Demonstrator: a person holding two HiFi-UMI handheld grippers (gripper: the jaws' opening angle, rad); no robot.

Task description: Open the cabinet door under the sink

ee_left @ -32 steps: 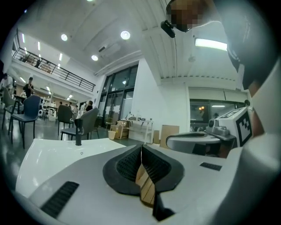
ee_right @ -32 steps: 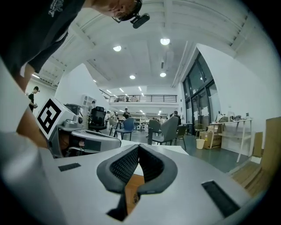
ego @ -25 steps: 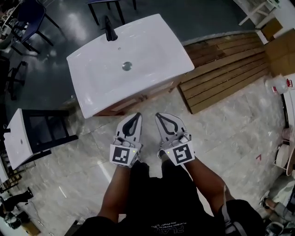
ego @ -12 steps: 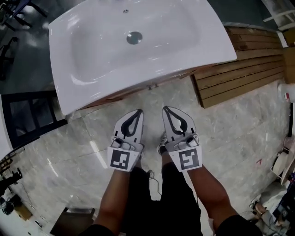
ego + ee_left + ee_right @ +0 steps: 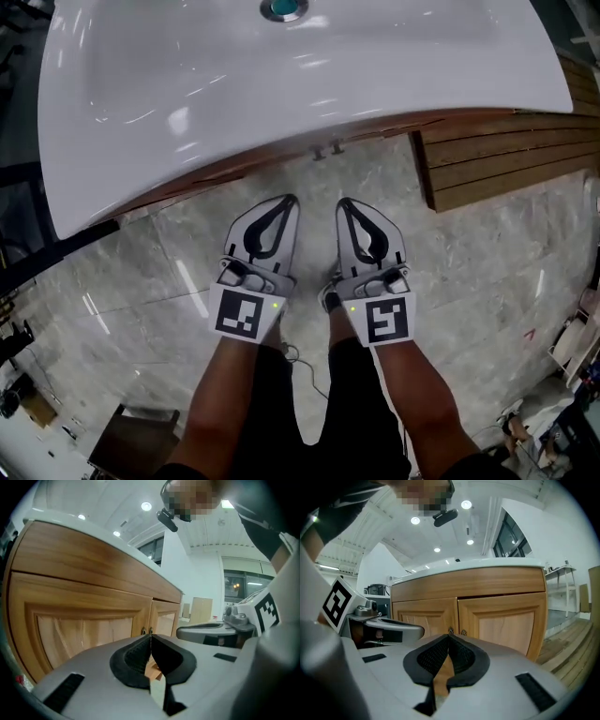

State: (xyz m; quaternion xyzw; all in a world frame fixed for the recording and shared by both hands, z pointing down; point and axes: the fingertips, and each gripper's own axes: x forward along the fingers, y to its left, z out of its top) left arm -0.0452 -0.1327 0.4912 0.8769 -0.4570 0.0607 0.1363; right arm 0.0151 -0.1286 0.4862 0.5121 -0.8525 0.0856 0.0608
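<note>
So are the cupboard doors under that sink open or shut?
Shut. In the right gripper view both doors lie flush, their two knobs side by side at the middle seam.

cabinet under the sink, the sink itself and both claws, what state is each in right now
cabinet doors: both shut, neither knob touched
sink: nothing lying in the part of the basin that shows
left claw: shut, empty, short of the cabinet
right claw: shut, empty, short of the cabinet
</note>
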